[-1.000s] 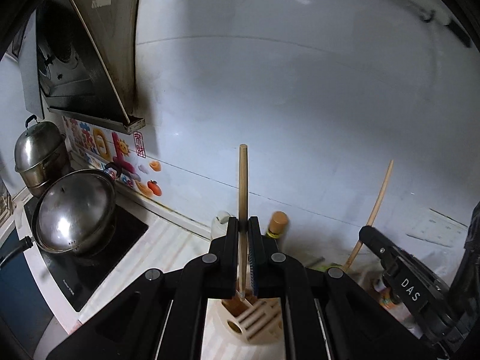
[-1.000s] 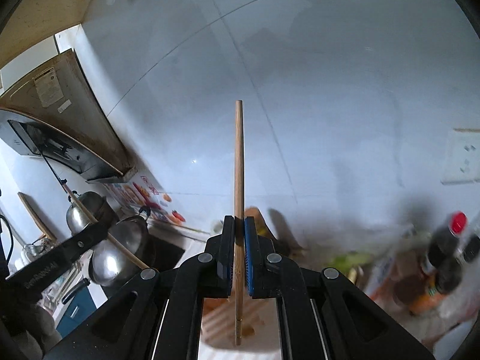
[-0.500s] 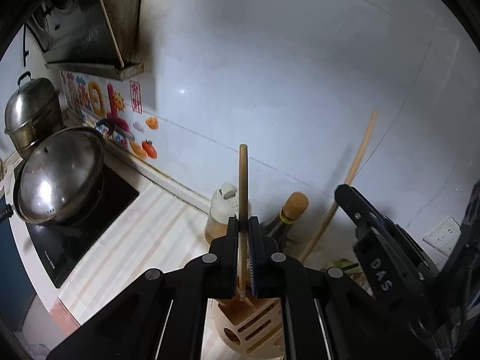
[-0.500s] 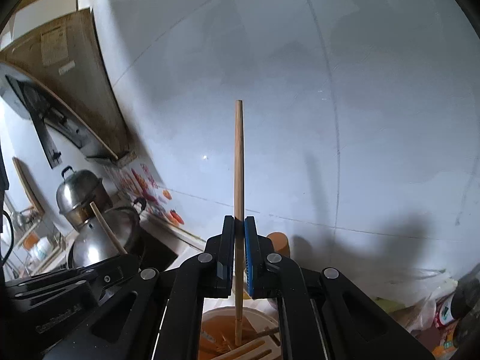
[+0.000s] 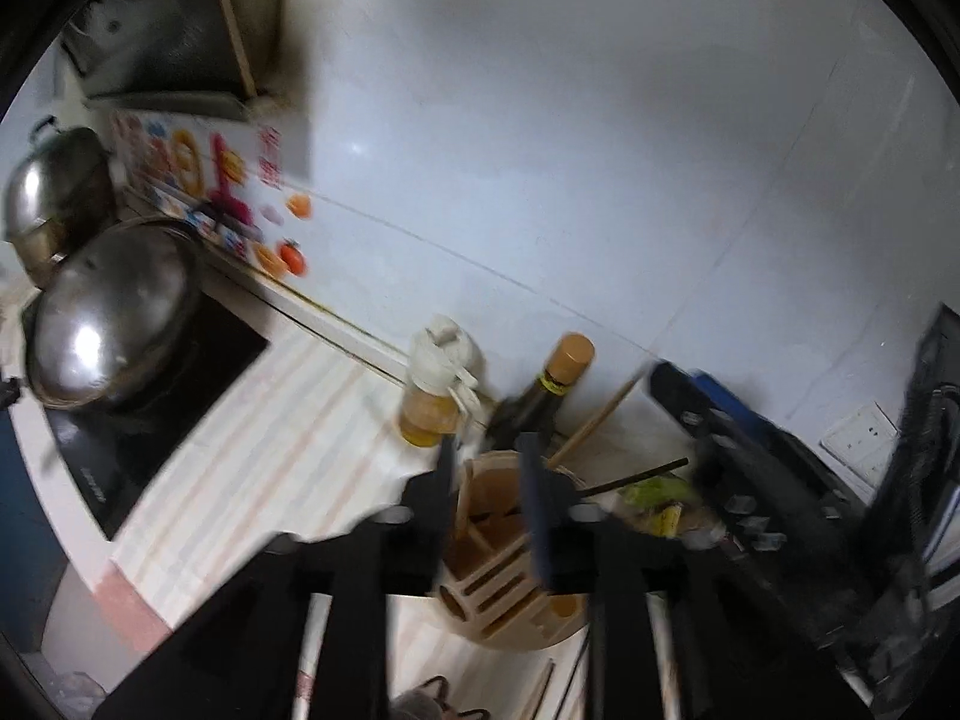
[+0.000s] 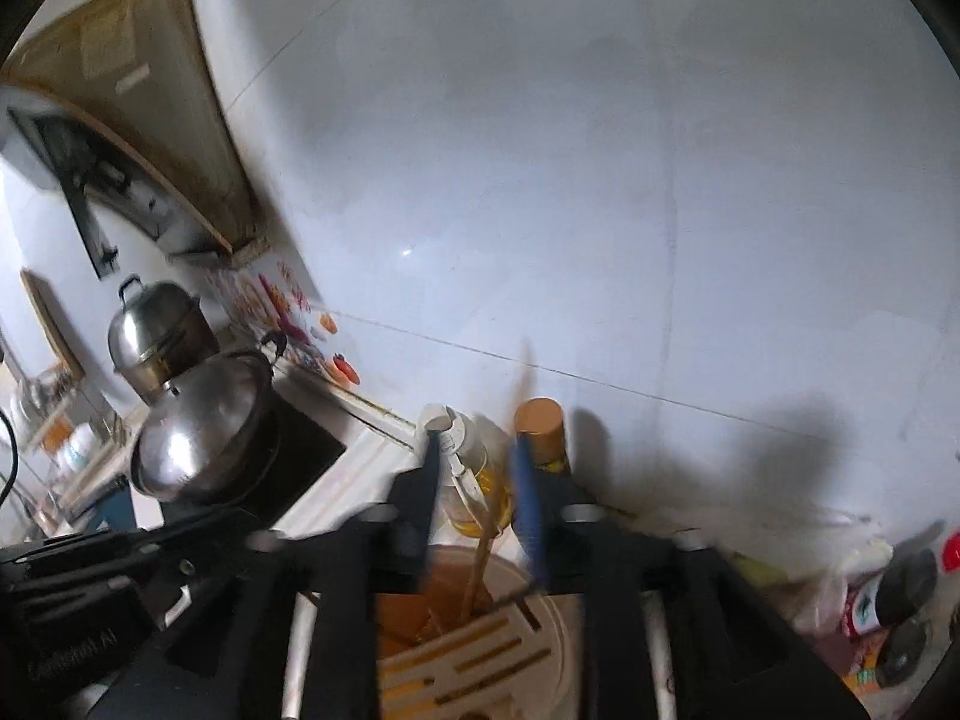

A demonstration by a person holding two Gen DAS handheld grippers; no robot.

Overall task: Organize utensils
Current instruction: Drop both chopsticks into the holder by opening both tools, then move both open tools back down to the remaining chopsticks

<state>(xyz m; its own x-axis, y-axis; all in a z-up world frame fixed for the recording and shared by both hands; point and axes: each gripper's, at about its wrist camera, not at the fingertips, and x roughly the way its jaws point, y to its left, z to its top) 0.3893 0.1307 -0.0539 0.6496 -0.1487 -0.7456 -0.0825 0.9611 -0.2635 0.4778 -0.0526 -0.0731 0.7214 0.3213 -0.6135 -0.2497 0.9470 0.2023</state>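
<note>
A round beige utensil holder with slots stands on the counter just below my left gripper, which is open and empty. A wooden chopstick leans out of the holder toward the right, and a dark chopstick lies across its rim. My right gripper is open above the same holder. A blurred wooden chopstick stands between its jaws with its lower end inside the holder. The right gripper's body shows in the left wrist view.
An oil bottle and a dark bottle with a tan cap stand against the white tiled wall behind the holder. A lidded wok sits on the black cooktop at left. Sauce bottles stand at far right.
Both grippers have opened and let go of their wooden chopsticks, which have dropped into the holder. Both views tilted down toward the counter and are motion-blurred.
</note>
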